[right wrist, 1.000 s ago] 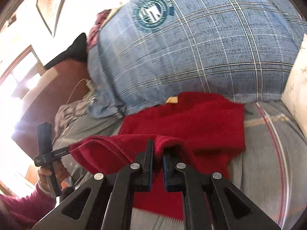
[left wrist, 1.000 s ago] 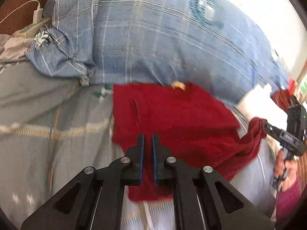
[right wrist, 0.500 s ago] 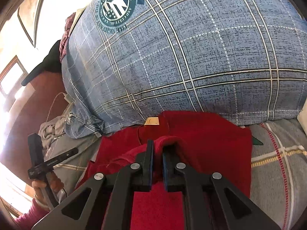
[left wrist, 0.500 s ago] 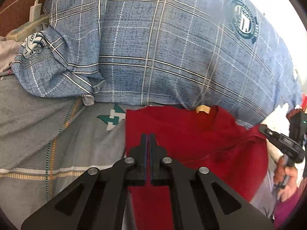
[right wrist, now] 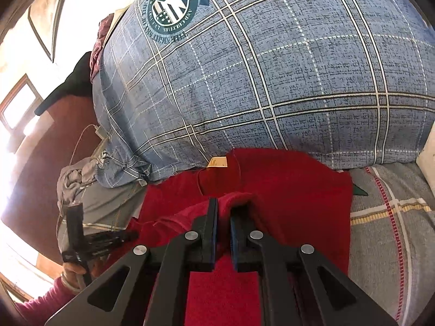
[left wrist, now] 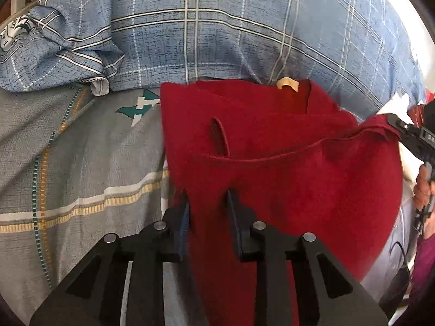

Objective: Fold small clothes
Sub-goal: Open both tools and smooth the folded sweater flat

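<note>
A red knit garment lies on the grey bedsheet with its neck label against the blue plaid pillow; it also shows in the right wrist view. My left gripper is open, its fingers standing over the garment's lower left part with cloth between them. My right gripper is shut on a raised corner of the red garment and holds it up over the body of the garment; it shows at the right edge of the left wrist view.
A large blue plaid pillow rises just behind the garment. A crumpled blue plaid cloth lies at the far left. A white pillow sits at the right. A charger and cable lie by the brown headboard.
My left gripper has opened and let go of the garment's lower edge. Both grippers moved forward toward the pillow, carrying the lower part of the garment up over its body.
</note>
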Available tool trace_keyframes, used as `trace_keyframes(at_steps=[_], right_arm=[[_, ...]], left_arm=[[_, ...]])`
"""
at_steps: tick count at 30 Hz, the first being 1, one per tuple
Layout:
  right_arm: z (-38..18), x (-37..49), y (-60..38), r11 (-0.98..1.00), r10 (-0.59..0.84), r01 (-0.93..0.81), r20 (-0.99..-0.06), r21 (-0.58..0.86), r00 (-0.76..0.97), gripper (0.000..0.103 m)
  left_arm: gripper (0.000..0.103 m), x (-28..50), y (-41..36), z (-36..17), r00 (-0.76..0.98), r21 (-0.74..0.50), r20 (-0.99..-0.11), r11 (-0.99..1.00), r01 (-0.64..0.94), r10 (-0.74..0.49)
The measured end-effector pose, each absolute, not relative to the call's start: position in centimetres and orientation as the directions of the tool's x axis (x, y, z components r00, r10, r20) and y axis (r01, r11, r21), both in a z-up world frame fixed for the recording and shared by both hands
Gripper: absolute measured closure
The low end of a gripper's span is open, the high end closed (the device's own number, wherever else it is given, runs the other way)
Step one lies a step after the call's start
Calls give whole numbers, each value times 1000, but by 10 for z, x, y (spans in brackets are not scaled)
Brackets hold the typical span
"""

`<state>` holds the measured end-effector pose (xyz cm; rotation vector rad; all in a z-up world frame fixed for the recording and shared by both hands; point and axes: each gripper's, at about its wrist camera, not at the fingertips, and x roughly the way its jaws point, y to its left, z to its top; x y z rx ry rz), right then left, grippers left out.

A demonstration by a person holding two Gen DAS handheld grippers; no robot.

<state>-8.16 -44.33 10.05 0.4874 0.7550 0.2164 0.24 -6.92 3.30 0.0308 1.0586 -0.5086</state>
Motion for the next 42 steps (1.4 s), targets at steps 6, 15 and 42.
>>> trace_keyframes(at_steps=[6,15,42], right_arm=[[108,-80,-444,876,348,-24,-597,482,723,96],[95,-26,-459,872,276,79,-618,483,736,96],[34,43,-436,935,33,256,-781,244,624,66]], left_arm=[[97,-2,-58,70,470,-208,-787,889,408,-400],[97,63,-83,71,542,-172,-772,930,325,-332],[44,74,-97,26,539,-73,-819,968,241,-196]])
